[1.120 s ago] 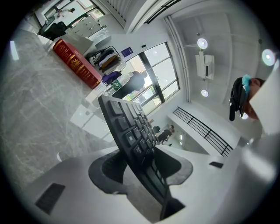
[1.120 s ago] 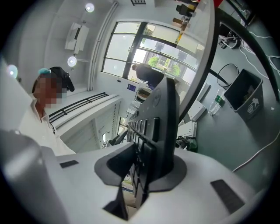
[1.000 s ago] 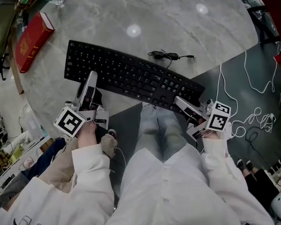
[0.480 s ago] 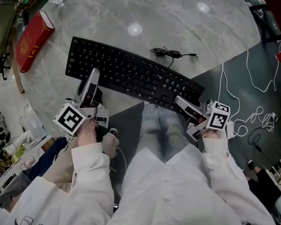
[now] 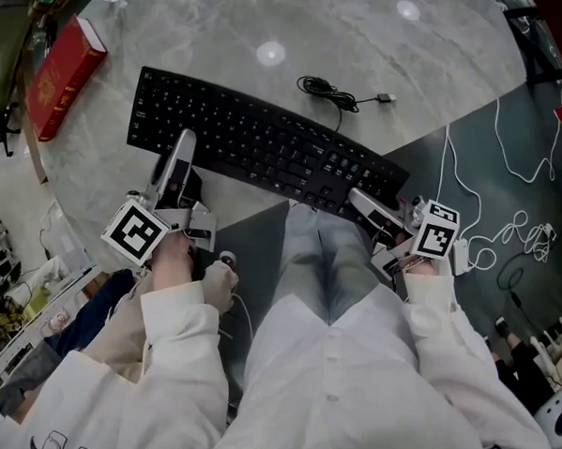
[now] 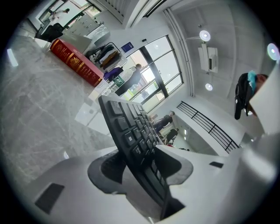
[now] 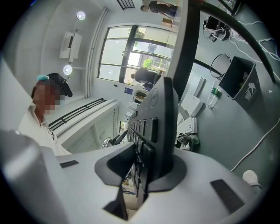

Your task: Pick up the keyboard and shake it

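Two grippers are clamped on the keyboard [image 5: 267, 144]. The left gripper [image 5: 177, 168] is near its left end and the right gripper [image 5: 367, 208] is at its right end. In each gripper view the jaws are closed on the board, one on the key face and one on the underside.

The keyboard is held slantwise over the near rim of the table [image 5: 413, 52], with its right end past the rim. It is judged to be clear of the surface, though no gap is plainly shown.

- **Slipping.** Only the near edge is held, so most of the board hangs beyond the jaws. Under a hard shake it could pivot in the grip or be thrown out.
- **Falling.** If the right end were let go, the board would likely miss the table and drop past the rim.
- **Keys.** Keys [image 6: 131, 135] are pressed by the upper jaws, so a cap could be loosened or snapped off if the board is twisted against them.
- **Twisting.** Twist would arise if the two hands were moved out of step.
- **Cable.** The cable [image 5: 335, 94] lies coiled on the table behind the board, with its plug [image 5: 384, 98] free. It could whip about, or the plug could be dragged and catch on the rim.
- **Book.** The book [image 5: 58, 63] lies beyond the left end, apart from it, and could be struck by a wide sideways swing.
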